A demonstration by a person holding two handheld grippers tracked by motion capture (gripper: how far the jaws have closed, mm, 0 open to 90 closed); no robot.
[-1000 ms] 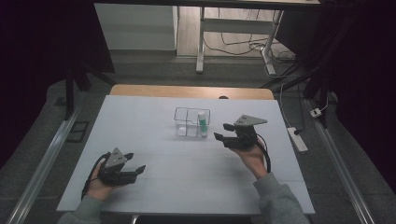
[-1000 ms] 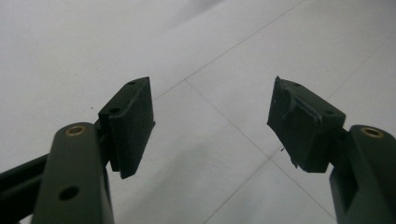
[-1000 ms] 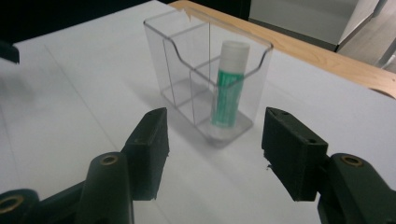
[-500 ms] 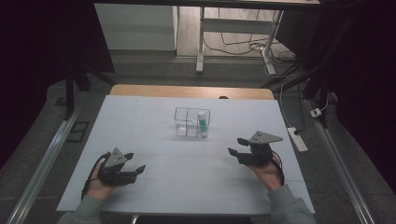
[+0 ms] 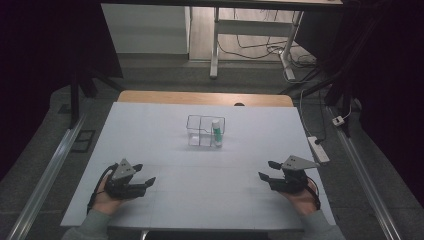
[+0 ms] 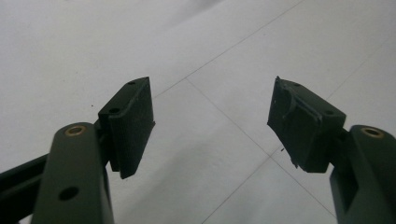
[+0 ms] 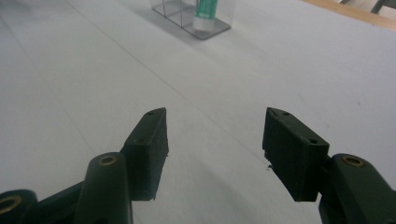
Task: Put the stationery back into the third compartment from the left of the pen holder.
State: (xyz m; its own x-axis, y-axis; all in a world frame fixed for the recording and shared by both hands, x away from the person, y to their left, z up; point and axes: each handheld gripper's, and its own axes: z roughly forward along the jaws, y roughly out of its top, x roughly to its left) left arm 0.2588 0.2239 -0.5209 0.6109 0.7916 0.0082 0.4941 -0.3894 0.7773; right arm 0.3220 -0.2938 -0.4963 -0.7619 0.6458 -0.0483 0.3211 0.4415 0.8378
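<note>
A clear plastic organizer (image 5: 200, 131) with compartments stands at the middle of the white table (image 5: 150, 130). A green-and-white tube (image 5: 217, 132) stands upright in its right compartment; the right gripper view also catches the tube (image 7: 205, 11) and the organizer (image 7: 180, 14) at the top. My left gripper (image 5: 144, 174) rests near the front left of the table, open, with bare table between its jaws (image 6: 212, 109). My right gripper (image 5: 267, 170) sits near the front right, open and empty (image 7: 215, 140), pointing toward the organizer.
A wooden strip (image 5: 205, 97) runs along the table's far edge. A power strip (image 5: 319, 149) lies on the floor off the right side, with metal rails (image 5: 47, 175) along both sides. Desk legs and cables (image 5: 250, 45) stand beyond the table.
My right gripper has drawn back from beside the organizer toward the front right of the table and come lower. The left gripper has stayed put.
</note>
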